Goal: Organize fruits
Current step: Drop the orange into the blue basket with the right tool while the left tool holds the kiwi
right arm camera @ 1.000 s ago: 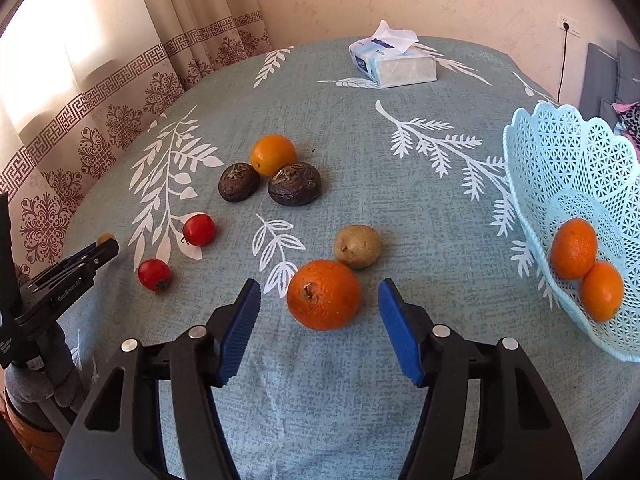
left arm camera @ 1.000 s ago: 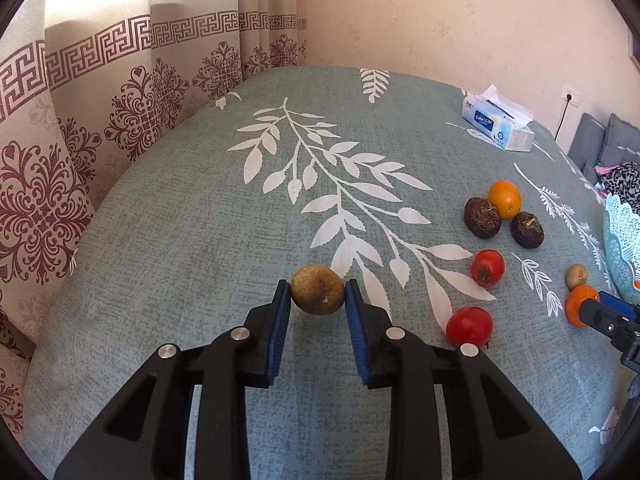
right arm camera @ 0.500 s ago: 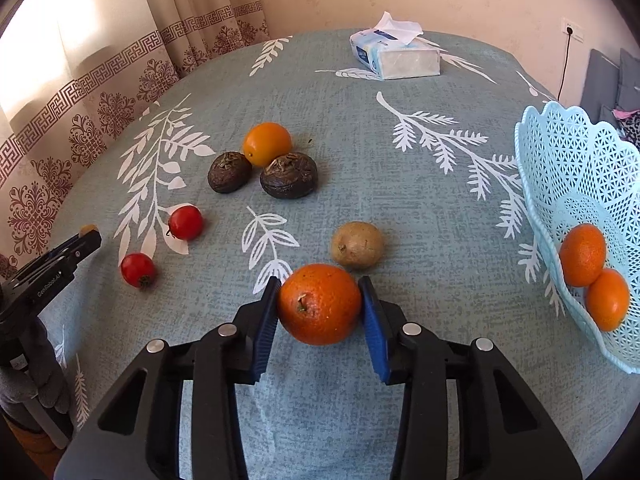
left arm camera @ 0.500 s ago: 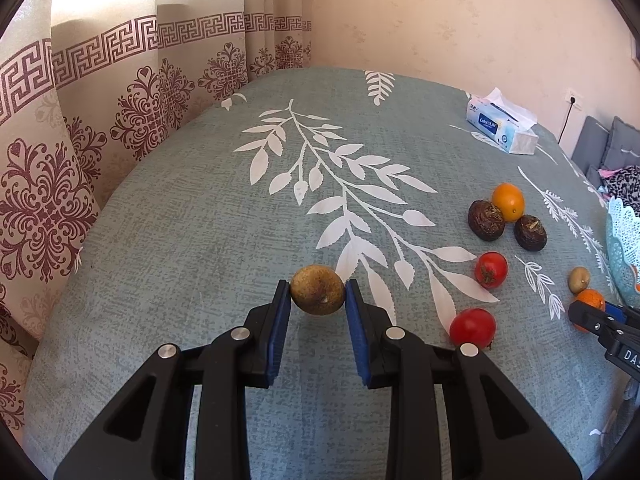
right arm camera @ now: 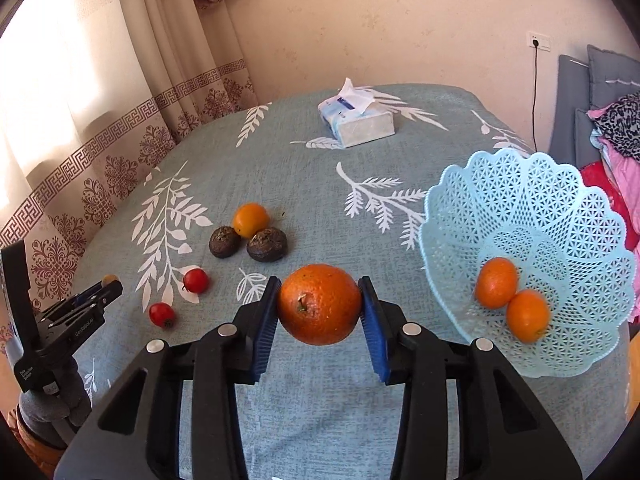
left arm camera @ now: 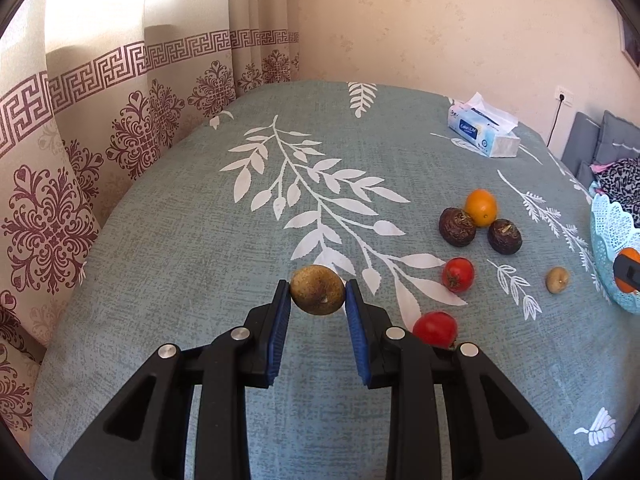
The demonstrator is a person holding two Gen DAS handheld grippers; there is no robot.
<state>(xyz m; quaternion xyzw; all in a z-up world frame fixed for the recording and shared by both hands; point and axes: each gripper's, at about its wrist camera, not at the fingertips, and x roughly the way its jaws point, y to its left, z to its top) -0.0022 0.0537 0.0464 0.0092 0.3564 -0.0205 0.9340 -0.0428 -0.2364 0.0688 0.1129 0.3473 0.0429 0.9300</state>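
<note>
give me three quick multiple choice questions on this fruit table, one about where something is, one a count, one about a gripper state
1. Where is the tissue pack?
A. in the basket
B. at the far end of the table
C. beside the tomatoes

2. How many oranges lie in the blue basket?
A. none
B. two
C. four

3. What is the right gripper doing?
A. shut on the large orange
B. open over the basket
C. shut on a tomato

Answers: 1 B, it lies beyond all the fruit near the wall. 2 B, two oranges sit touching in the basket's bottom. 3 A, both blue pads press the large orange's sides.
</note>
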